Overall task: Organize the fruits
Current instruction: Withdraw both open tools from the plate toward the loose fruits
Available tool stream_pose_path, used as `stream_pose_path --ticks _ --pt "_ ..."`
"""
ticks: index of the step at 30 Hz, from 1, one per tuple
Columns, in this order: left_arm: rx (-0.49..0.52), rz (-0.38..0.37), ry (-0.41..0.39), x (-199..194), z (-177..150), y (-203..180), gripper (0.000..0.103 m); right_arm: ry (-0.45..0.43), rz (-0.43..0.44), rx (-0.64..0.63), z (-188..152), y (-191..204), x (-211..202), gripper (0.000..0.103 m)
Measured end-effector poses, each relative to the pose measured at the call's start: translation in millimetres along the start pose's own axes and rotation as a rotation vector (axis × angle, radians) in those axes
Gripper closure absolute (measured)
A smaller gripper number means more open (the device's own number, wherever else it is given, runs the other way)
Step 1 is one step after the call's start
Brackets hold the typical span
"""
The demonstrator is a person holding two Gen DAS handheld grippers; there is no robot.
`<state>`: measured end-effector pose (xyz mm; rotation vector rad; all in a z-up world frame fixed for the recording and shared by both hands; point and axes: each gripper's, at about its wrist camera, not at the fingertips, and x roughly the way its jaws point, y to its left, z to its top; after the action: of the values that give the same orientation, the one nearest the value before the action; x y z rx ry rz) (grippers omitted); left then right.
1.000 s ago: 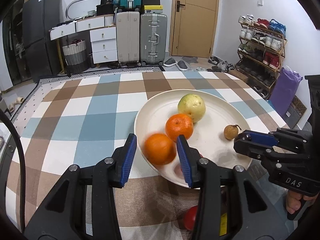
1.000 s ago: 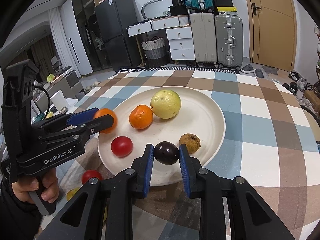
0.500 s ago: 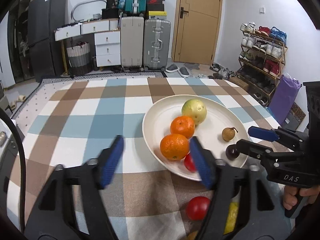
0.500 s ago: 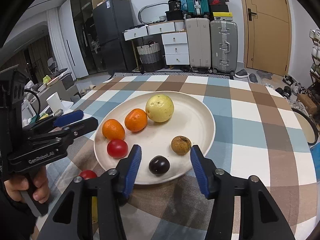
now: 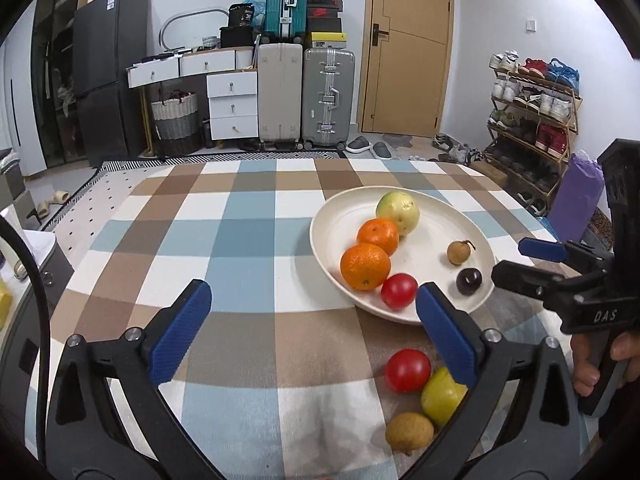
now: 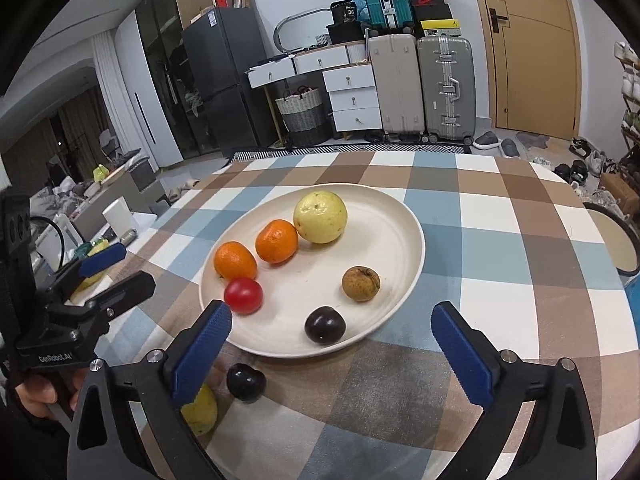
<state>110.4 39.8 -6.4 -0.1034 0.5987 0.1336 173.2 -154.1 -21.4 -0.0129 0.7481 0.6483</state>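
A cream plate (image 5: 320, 248) on the checked cloth holds a yellow-green guava (image 5: 397, 213), two oranges (image 5: 365, 266), a red tomato (image 5: 399, 290), a brown fruit (image 5: 458, 253) and a dark plum (image 6: 325, 325). My left gripper (image 5: 312, 292) hangs in front of the plate's near-left rim. Its jaws are opening wide with nothing between them. My right gripper (image 6: 331, 314) hovers at the plate's near edge (image 6: 416, 248). Its jaws are opening too, and the dark plum lies free ahead of them, untouched.
Loose on the cloth near the plate lie a second red tomato (image 5: 407, 370), a yellow-green fruit (image 5: 442, 396), a brownish-yellow fruit (image 5: 409, 431) and another dark plum (image 6: 246, 382). Bare cloth stretches to the plate's left and far side. A person's hands grasp both handles.
Both grippers went from shut to wide open. The left let go of the orange and drew back from the plate. The right let go of the dark plum, which stays on the plate.
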Motion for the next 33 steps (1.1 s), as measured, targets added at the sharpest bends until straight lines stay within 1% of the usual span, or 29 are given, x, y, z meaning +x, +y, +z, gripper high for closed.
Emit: stream_pose_path --ticks 3,5,10,13,15,22,24,27,30,33 --pt "-0.004 -0.017 0.018 -2 -3 0 0.001 0.012 -0.011 -0.005 -3 1 -3 0.001" --pt "-0.003 -0.035 0.016 -4 -4 -1 0.001 0.025 -0.008 -0.011 -6 1 -4 0.000" --pt "0.014 -0.034 0.032 -2 -5 -5 0.001 0.057 0.043 -0.053 -6 2 -6 0.000" --pt "0.019 -0.044 0.026 -5 -5 -7 0.001 0.064 0.044 -0.065 -9 3 -9 0.000" --pt "0.026 -0.035 0.023 -6 -6 -8 0.001 0.076 0.052 -0.070 -10 4 -8 0.000" --pt "0.022 -0.039 0.041 -12 -13 -8 0.001 0.104 0.062 -0.104 -22 20 -11 0.000" --pt "0.029 -0.037 0.042 -15 -14 -8 0.001 0.100 0.059 -0.111 -24 27 -13 0.001" --pt "0.044 -0.031 0.046 -21 -17 -10 0.001 0.103 0.072 -0.121 -26 34 -16 0.001" --pt "0.042 -0.036 0.061 -26 -22 -9 0.001 0.113 0.085 -0.129 -29 43 -19 0.001" --pt "0.039 -0.026 0.069 -32 -28 -7 0.001 0.125 0.102 -0.137 -32 50 -20 0.000"
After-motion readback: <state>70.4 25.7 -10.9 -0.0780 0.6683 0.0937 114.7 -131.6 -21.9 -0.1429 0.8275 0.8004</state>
